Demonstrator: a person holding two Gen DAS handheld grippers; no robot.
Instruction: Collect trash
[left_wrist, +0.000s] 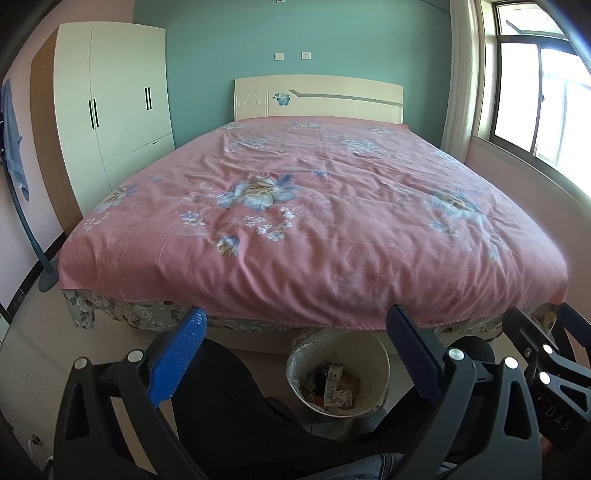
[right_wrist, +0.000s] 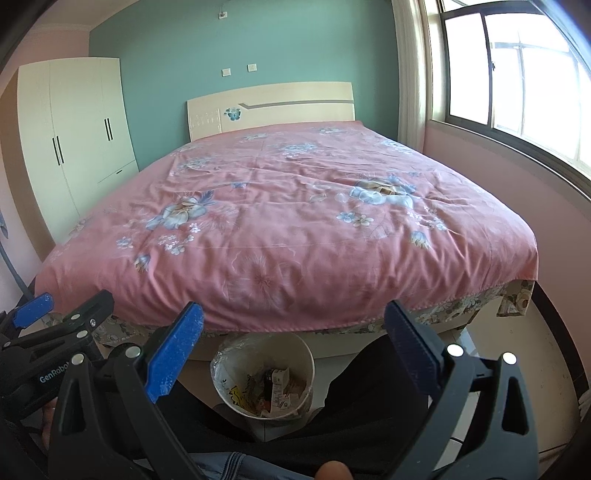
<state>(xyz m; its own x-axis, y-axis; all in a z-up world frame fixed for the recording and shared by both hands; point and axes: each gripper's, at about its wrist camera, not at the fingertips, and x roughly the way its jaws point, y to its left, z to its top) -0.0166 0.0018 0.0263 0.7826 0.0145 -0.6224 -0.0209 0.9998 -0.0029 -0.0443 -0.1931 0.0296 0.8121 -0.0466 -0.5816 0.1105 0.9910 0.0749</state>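
A round white waste bin (left_wrist: 369, 354) with a clear liner stands on the floor at the foot of the bed, holding small cartons and wrappers (left_wrist: 334, 384). My left gripper (left_wrist: 296, 312) is open above and in front of it, nothing between its blue pads (left_wrist: 181, 354). In the right wrist view the same bin (right_wrist: 291, 350) with its trash (right_wrist: 275, 387) sits low in the middle. My right gripper (right_wrist: 293, 306) is open and empty too. Each gripper shows at the edge of the other's view: the right gripper (left_wrist: 543, 317), the left gripper (right_wrist: 68, 302).
A wide bed (left_wrist: 314, 221) with a pink floral cover fills the middle, its headboard (left_wrist: 317, 98) against a teal wall. A white wardrobe (left_wrist: 110, 103) and a fan stand (left_wrist: 48, 273) are left, a window (left_wrist: 535, 99) right. A person's dark-trousered legs (left_wrist: 221, 406) flank the bin.
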